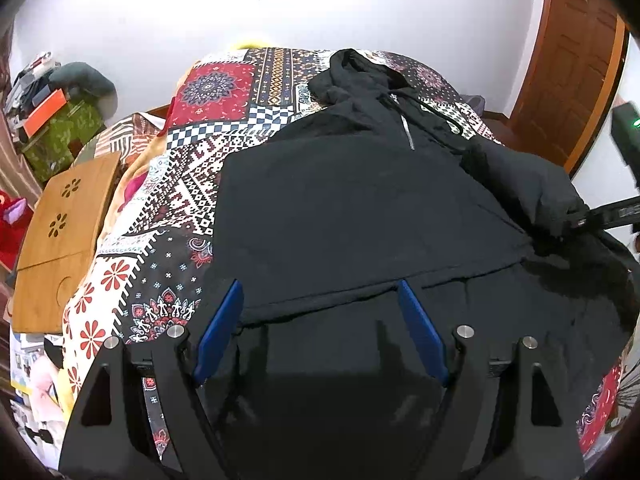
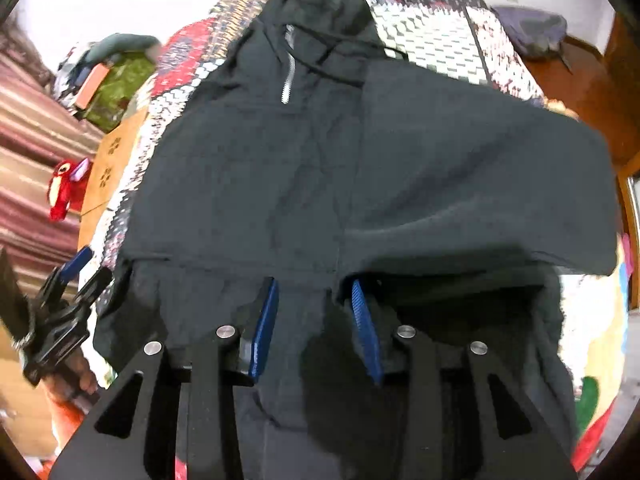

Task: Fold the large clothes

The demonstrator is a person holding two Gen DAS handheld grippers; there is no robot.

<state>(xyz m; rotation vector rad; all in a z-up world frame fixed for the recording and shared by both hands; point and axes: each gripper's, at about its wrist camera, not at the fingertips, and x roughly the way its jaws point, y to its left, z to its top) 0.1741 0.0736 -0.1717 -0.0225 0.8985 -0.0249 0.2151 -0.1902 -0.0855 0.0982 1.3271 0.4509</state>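
A black hooded jacket (image 1: 360,200) with a short silver zipper (image 1: 407,128) lies flat on a patterned bedspread (image 1: 192,184), hood towards the far wall. My left gripper (image 1: 319,286) hovers open over the jacket's hem, its blue pads wide apart with nothing between them. In the right wrist view the jacket (image 2: 248,184) has its right sleeve (image 2: 460,168) folded across the body. My right gripper (image 2: 314,284) stands over the sleeve's end with its jaws partly apart. The sleeve edge lies by the right pad, and the pads do not press on it. The left gripper (image 2: 90,270) shows at the left edge.
A wooden lap table (image 1: 64,232) rests on the bed's left side. Beyond it are a red plush toy (image 2: 66,190) and a cluttered green-covered stand (image 1: 60,128). A wooden door (image 1: 568,72) stands at the right, and a white wall is behind the bed.
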